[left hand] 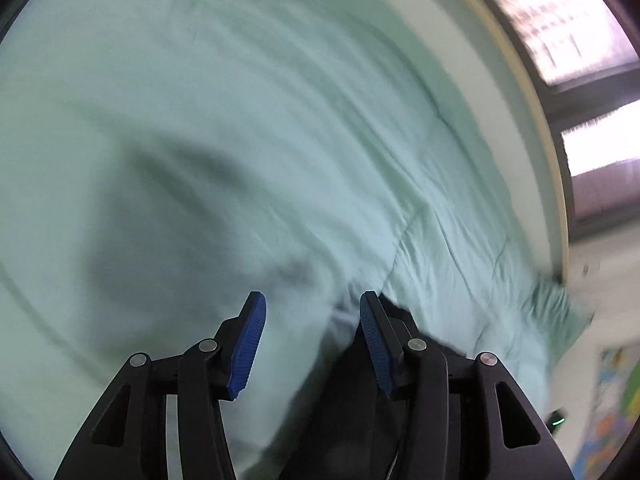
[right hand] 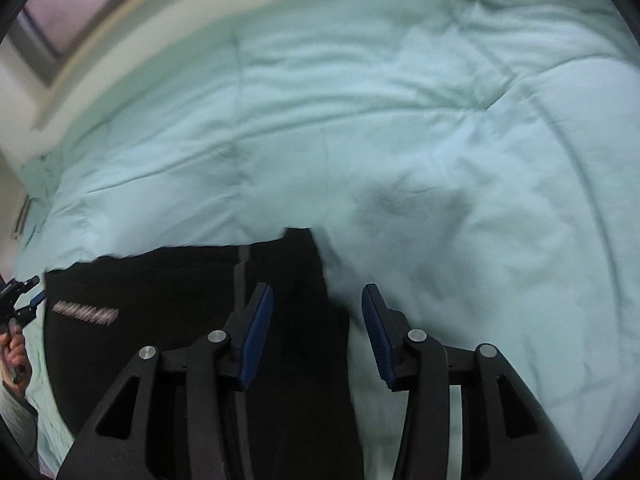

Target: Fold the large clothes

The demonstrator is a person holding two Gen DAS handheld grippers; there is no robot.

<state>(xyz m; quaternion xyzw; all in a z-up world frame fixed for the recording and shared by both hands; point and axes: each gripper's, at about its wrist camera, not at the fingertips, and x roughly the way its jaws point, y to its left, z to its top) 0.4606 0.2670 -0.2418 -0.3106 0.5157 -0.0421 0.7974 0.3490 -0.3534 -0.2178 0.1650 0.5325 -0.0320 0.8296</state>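
A black garment (right hand: 168, 292) with a small white printed label (right hand: 86, 313) lies flat on a pale green quilt (right hand: 440, 128). My right gripper (right hand: 318, 300) is open, its jaws straddling the garment's right edge, holding nothing. In the left wrist view my left gripper (left hand: 312, 308) is open over the quilt (left hand: 200, 120), with black cloth (left hand: 352, 400) under its right finger (left hand: 376, 344). The left gripper also shows at the far left of the right wrist view (right hand: 24, 296), at the garment's left edge.
The bed's cream frame (left hand: 532, 92) runs along the quilt's far side, with bright windows (left hand: 560, 12) behind it. A colourful mat (left hand: 612, 412) lies on the floor at lower right. The holder's hand (right hand: 14, 352) shows at the far left.
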